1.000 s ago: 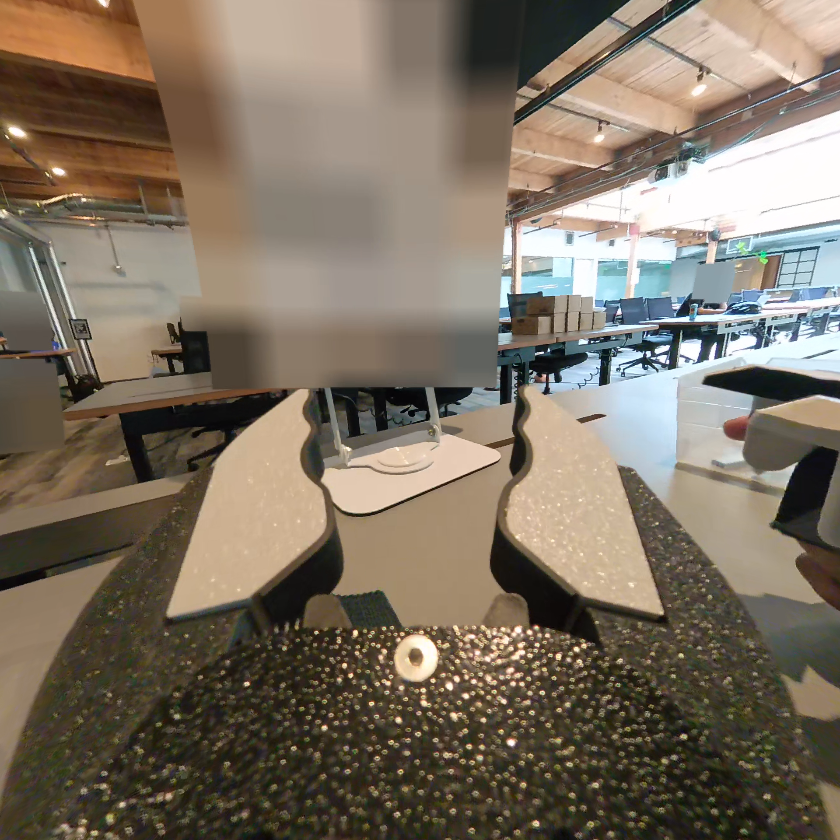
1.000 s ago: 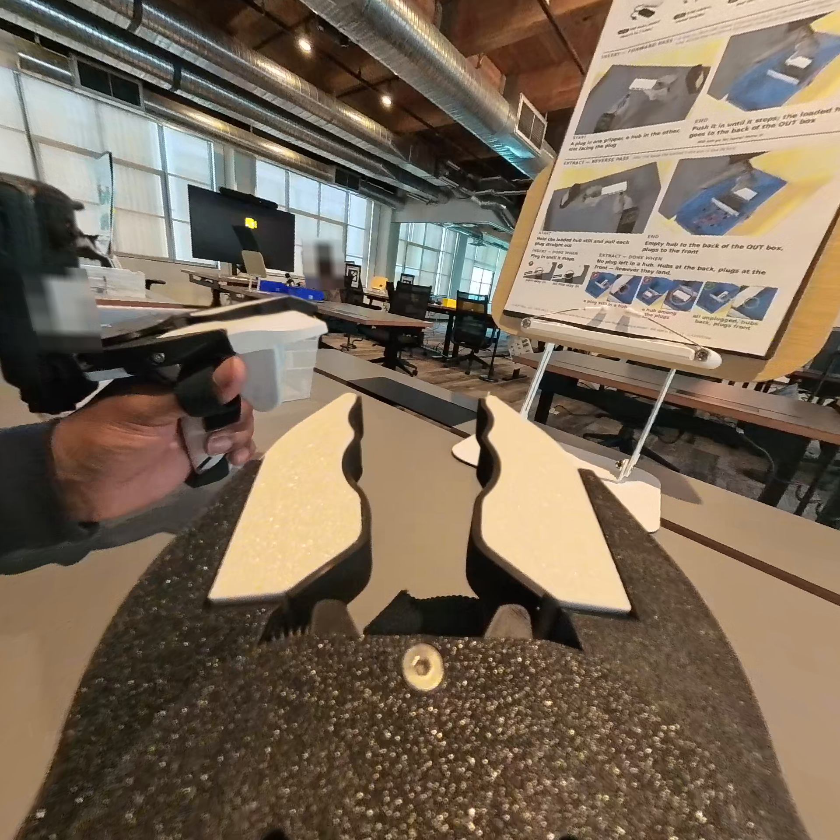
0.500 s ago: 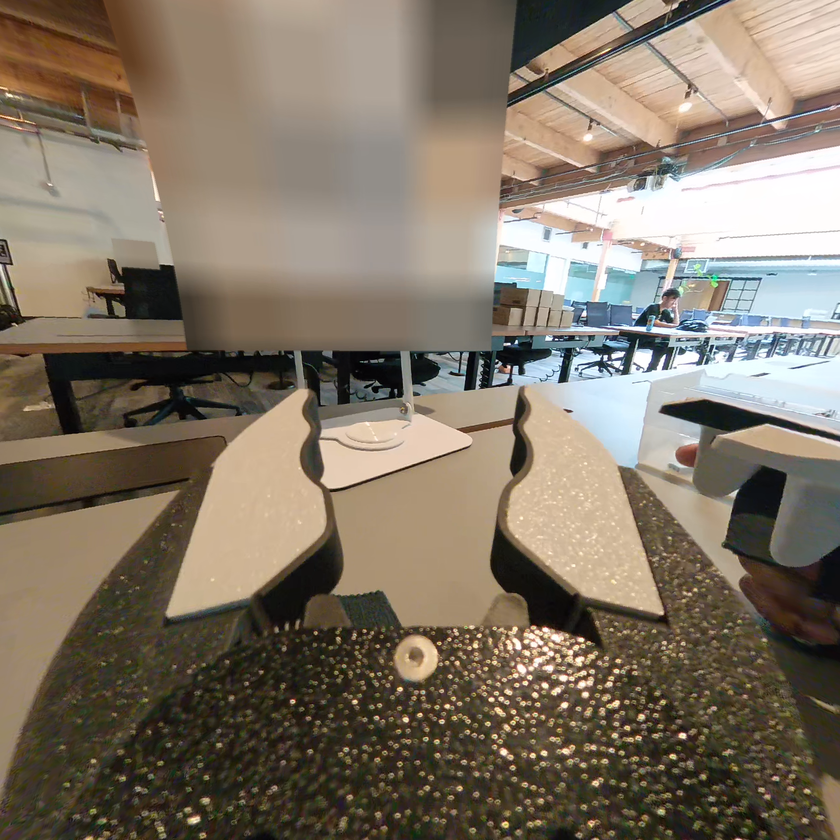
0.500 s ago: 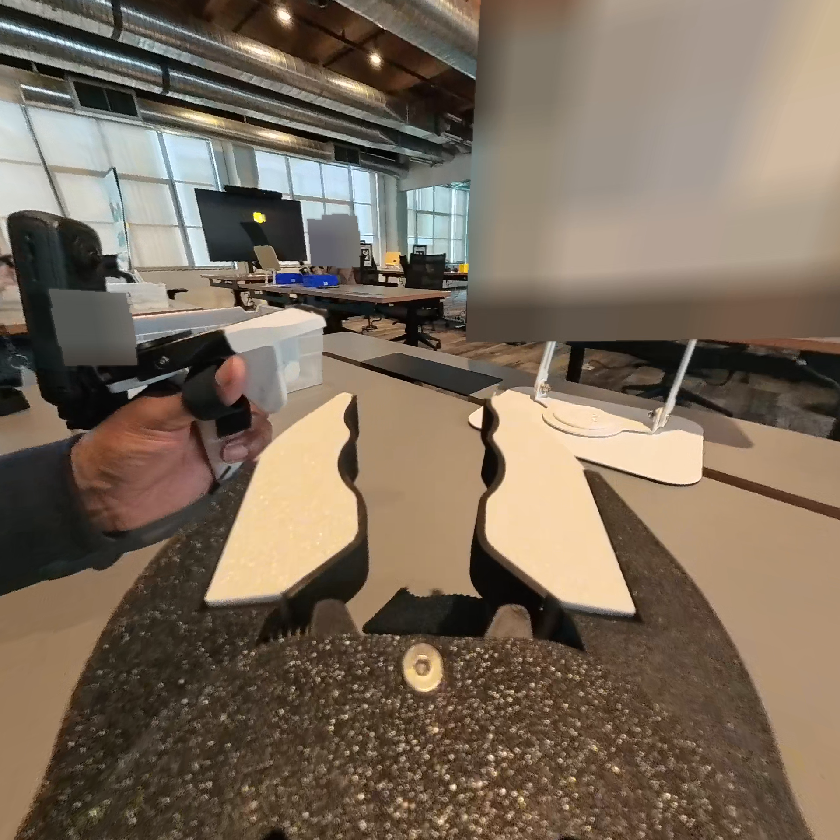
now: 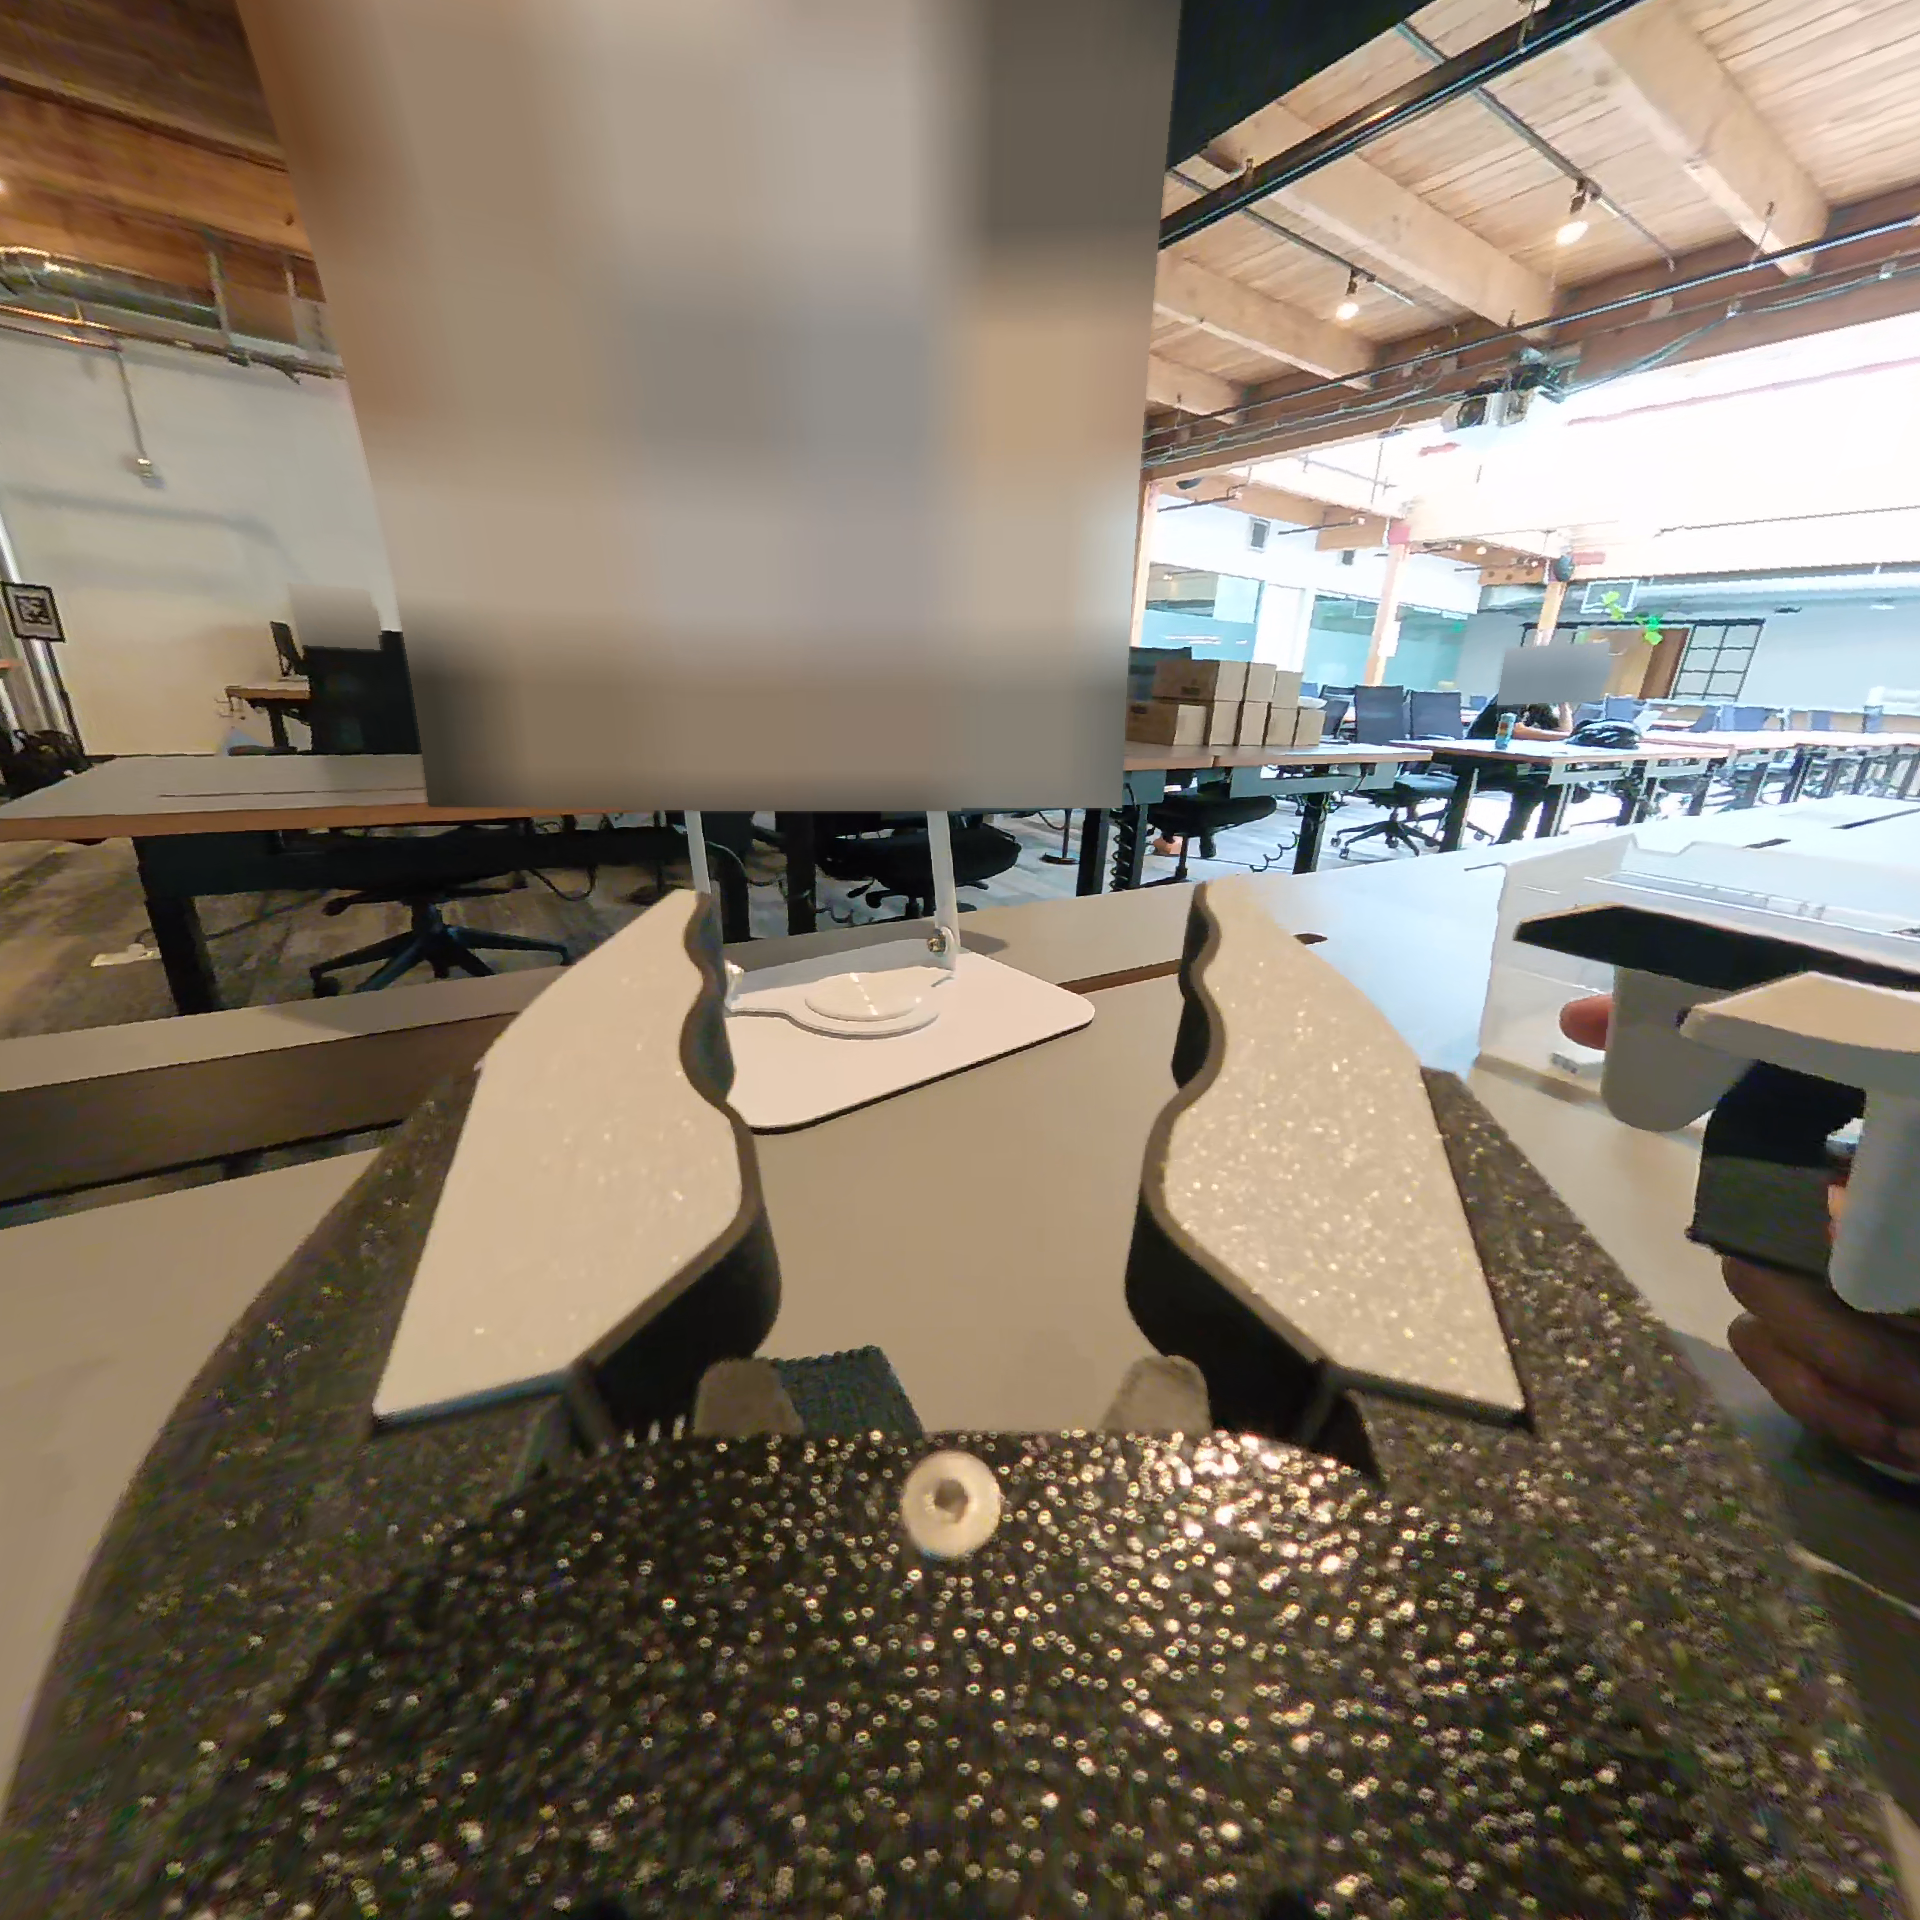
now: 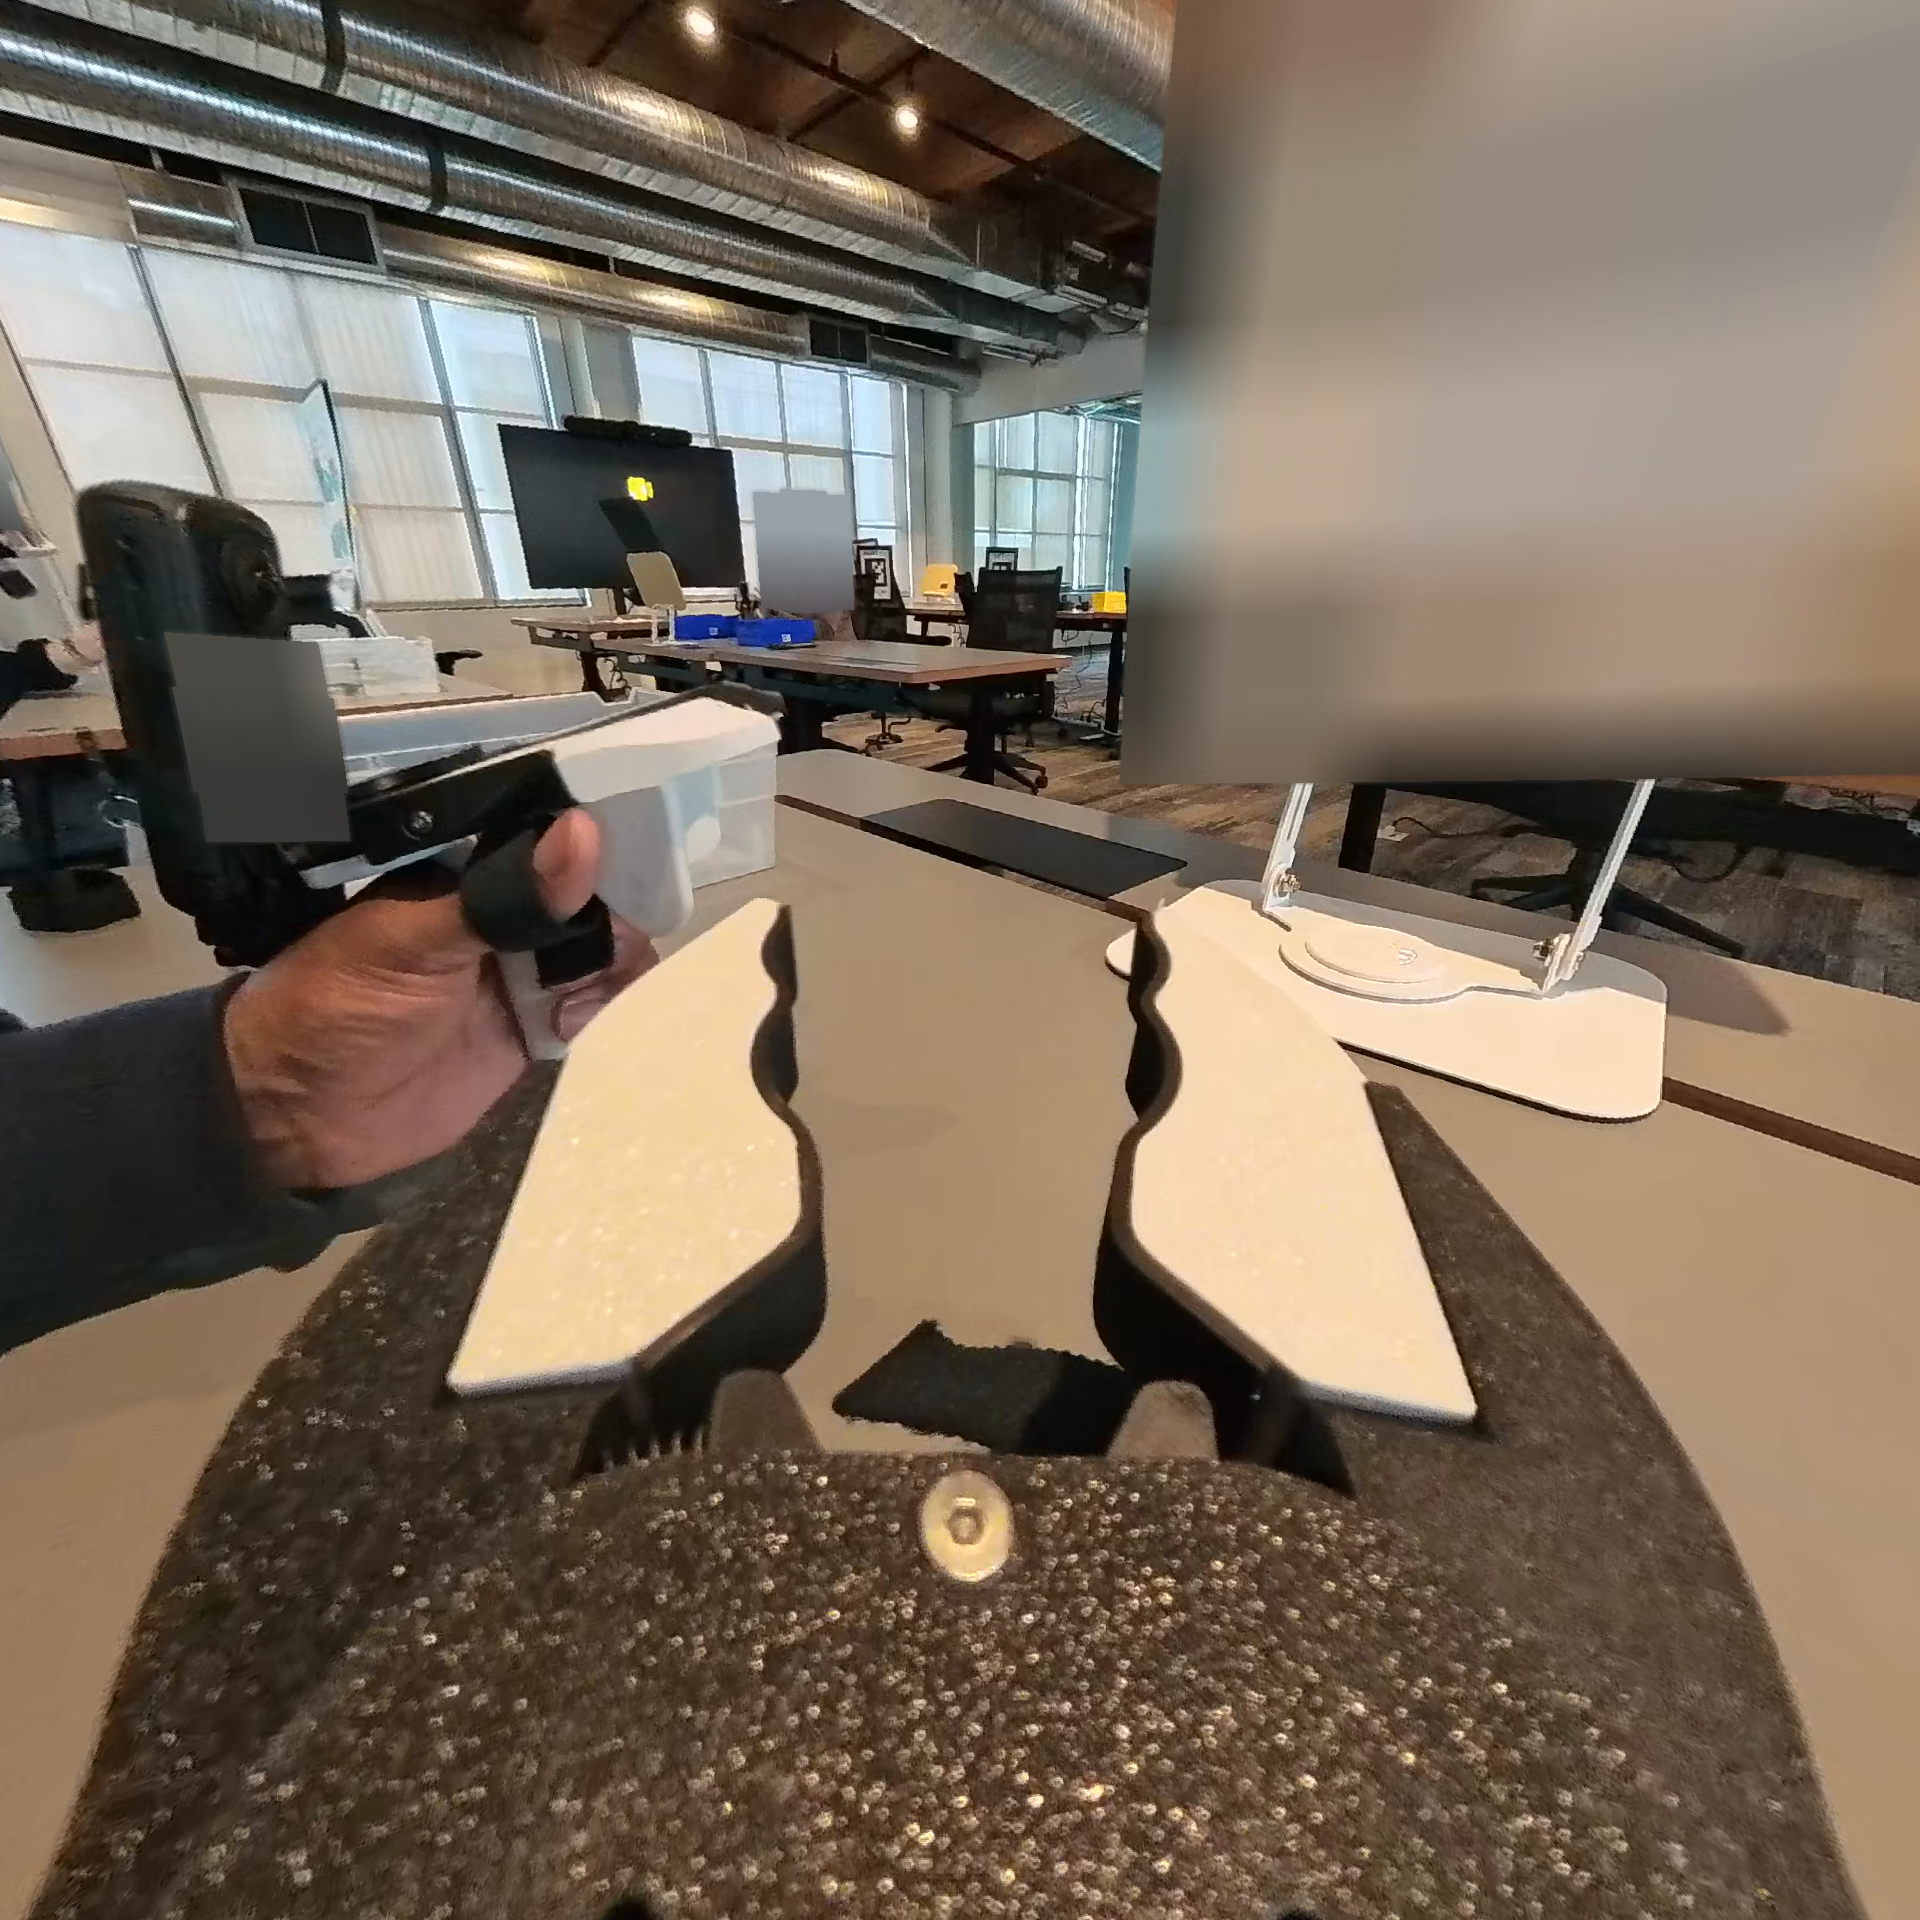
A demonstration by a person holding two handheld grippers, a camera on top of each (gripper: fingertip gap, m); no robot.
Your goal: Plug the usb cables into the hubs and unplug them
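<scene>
Above bench (image 5: 935,1247): left gripper (image 5: 951,925) and right gripper (image 6: 961,935) jaws apart, empty; white stand (image 5: 894,1029) at 12 o'clock; cables, hubs unseen.

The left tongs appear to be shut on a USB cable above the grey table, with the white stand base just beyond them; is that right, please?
Not quite: the left tongs are open and hold nothing, as the left wrist view shows; no cable is between them. They are above the grey table, with the white stand base just beyond.
</scene>
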